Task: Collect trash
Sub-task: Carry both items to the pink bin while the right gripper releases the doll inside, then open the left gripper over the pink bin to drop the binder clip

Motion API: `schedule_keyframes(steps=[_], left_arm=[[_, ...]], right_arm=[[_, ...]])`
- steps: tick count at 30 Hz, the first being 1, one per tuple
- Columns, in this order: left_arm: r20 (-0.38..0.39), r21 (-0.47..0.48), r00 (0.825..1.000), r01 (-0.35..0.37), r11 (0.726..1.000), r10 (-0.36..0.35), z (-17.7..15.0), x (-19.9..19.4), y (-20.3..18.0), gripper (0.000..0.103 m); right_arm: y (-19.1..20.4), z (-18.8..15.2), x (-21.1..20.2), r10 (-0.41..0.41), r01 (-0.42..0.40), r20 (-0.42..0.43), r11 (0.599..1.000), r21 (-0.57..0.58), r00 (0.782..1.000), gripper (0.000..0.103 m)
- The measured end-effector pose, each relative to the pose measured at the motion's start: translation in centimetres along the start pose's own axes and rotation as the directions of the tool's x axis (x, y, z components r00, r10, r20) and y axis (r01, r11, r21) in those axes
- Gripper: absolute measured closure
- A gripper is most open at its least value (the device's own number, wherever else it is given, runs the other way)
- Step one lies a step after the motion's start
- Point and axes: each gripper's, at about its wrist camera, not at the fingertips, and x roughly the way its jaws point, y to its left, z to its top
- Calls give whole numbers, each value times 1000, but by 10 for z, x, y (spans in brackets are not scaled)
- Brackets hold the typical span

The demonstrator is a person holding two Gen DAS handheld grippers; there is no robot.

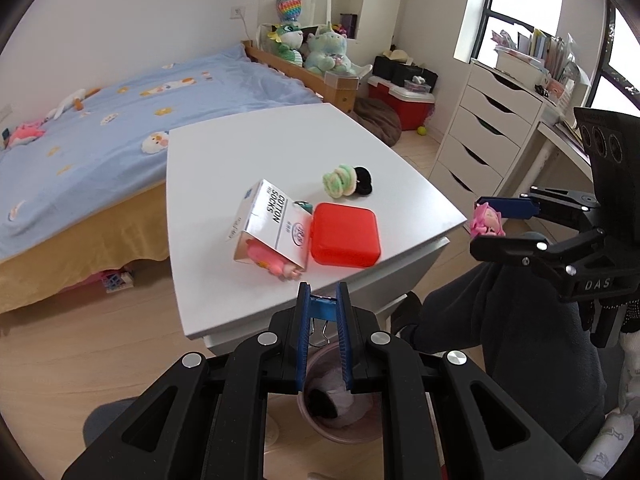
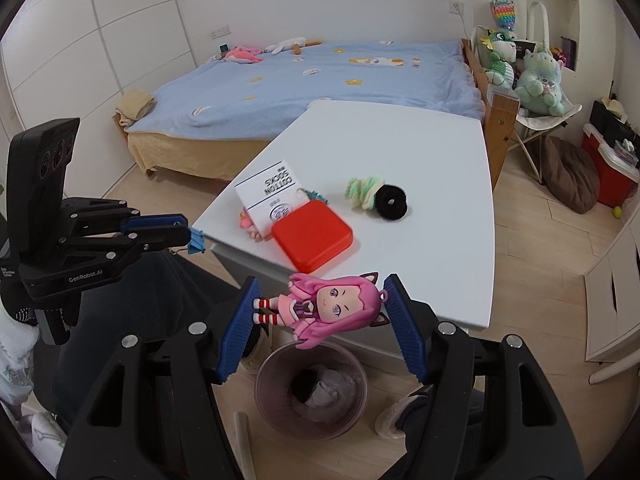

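My left gripper (image 1: 323,292) is shut on a small blue binder clip (image 1: 323,306), just off the near edge of the white table (image 1: 280,152). In the right wrist view the left gripper (image 2: 188,232) and the clip (image 2: 196,240) appear at the left. My right gripper (image 2: 322,284) is shut on a pink-haired doll figure (image 2: 328,308), gripped lengthwise from feet to head. A round pinkish bin (image 2: 264,368) stands on the floor below both grippers, with crumpled stuff inside. In the left wrist view the bin (image 1: 332,428) shows between my fingers, and the doll (image 1: 486,222) hangs at the right.
On the table lie a red box (image 2: 314,234), a cotton socks box (image 2: 268,194) with a pink toy under it, a green scrunchie (image 2: 364,192) and a black one (image 2: 392,200). A bed (image 2: 320,88) stands behind. A person's dark trouser legs (image 1: 500,320) and white drawers (image 1: 476,140) are nearby.
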Motion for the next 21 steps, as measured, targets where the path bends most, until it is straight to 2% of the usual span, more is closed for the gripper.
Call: schedule_keyframes(steps=[10, 15, 17, 21], left_arm=[[-1, -1, 1000, 24, 1000, -24, -16, -8, -14, 90], [-4, -6, 1000, 28, 1000, -28, -20, -10, -13, 90], [-4, -7, 1000, 26, 1000, -26, -20, -11, -12, 90], [-10, -6, 1000, 29, 1000, -29, -20, -10, -12, 90]], right_arm=[[23, -32, 3, 60, -62, -56, 998, -18, 997, 40], [30, -37, 8, 85, -88, -86, 996, -30, 993, 37], [29, -36, 8, 67, -70, -79, 997, -33, 995, 12], [23, -35, 9, 27, -28, -75, 1000, -9, 997, 8]])
